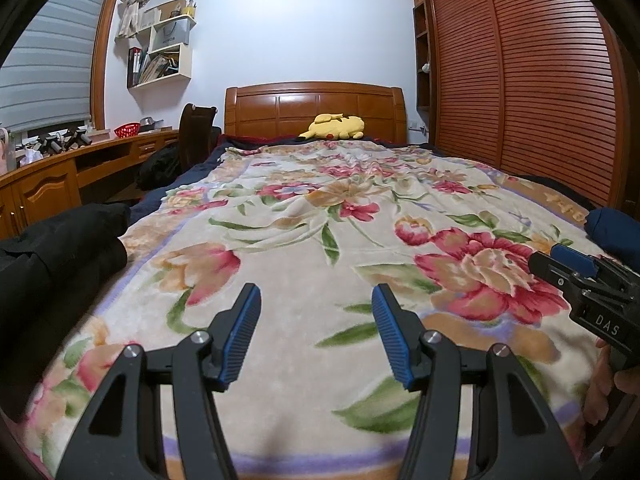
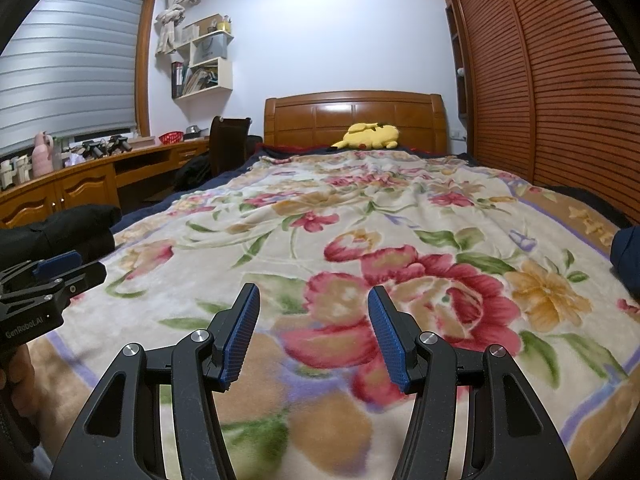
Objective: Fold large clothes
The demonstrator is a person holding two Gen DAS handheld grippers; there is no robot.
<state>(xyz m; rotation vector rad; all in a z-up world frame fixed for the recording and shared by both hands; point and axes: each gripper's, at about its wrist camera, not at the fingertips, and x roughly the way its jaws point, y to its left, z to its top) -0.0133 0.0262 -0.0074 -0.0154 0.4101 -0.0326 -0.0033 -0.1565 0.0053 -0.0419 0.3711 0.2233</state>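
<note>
A black garment [image 1: 60, 248] lies bundled at the left edge of the bed; it also shows in the right wrist view [image 2: 60, 228]. A dark blue garment [image 1: 616, 232] lies at the right edge, and its edge shows in the right wrist view [image 2: 628, 256]. My left gripper [image 1: 316, 300] is open and empty above the floral blanket [image 1: 320, 220]. My right gripper [image 2: 312, 300] is open and empty above the same blanket [image 2: 360, 208]. Each gripper shows side-on in the other's view: the right one [image 1: 576, 276], the left one [image 2: 52, 276].
A yellow plush toy [image 1: 336, 126] lies by the wooden headboard [image 1: 312, 106]. A louvered wardrobe [image 1: 520, 80] runs along the right. A wooden desk [image 1: 60, 168] and a chair [image 1: 196, 136] stand on the left.
</note>
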